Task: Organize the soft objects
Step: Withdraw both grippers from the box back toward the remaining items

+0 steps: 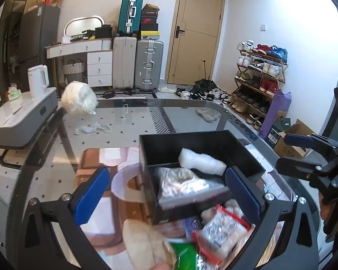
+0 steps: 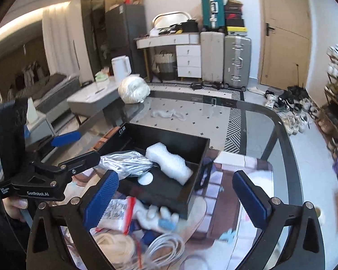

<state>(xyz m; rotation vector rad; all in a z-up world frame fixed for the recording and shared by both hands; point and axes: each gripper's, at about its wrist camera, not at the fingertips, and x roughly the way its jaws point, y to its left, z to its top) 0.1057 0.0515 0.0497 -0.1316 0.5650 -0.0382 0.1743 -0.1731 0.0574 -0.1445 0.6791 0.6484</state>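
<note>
A black divided box (image 1: pixel 146 148) (image 2: pixel 200 157) stands on the glass table. In it lie a white bubble-wrap roll (image 1: pixel 200 160) (image 2: pixel 169 163) and a clear bag of white cord (image 1: pixel 182 182) (image 2: pixel 124 162). My left gripper (image 1: pixel 166 193) is open and empty, its jaws wide apart over the box's near side; it also shows in the right wrist view (image 2: pixel 76 148). My right gripper (image 2: pixel 178 199) is open and empty above the box's near right corner; it shows at the right edge of the left wrist view (image 1: pixel 290 153). A red-edged packet (image 1: pixel 223 229) (image 2: pixel 119 211), a green packet (image 1: pixel 187 256) and coiled white cable (image 2: pixel 164 249) lie in front of the box.
A white crumpled bag (image 1: pixel 78 99) (image 2: pixel 134 90) and a white cloth strip (image 1: pixel 92 129) (image 2: pixel 169 113) lie at the table's far side. A grey side table (image 1: pixel 22 121) with a white kettle (image 1: pixel 38 79) stands to the left. A shoe rack (image 1: pixel 259 78) stands right.
</note>
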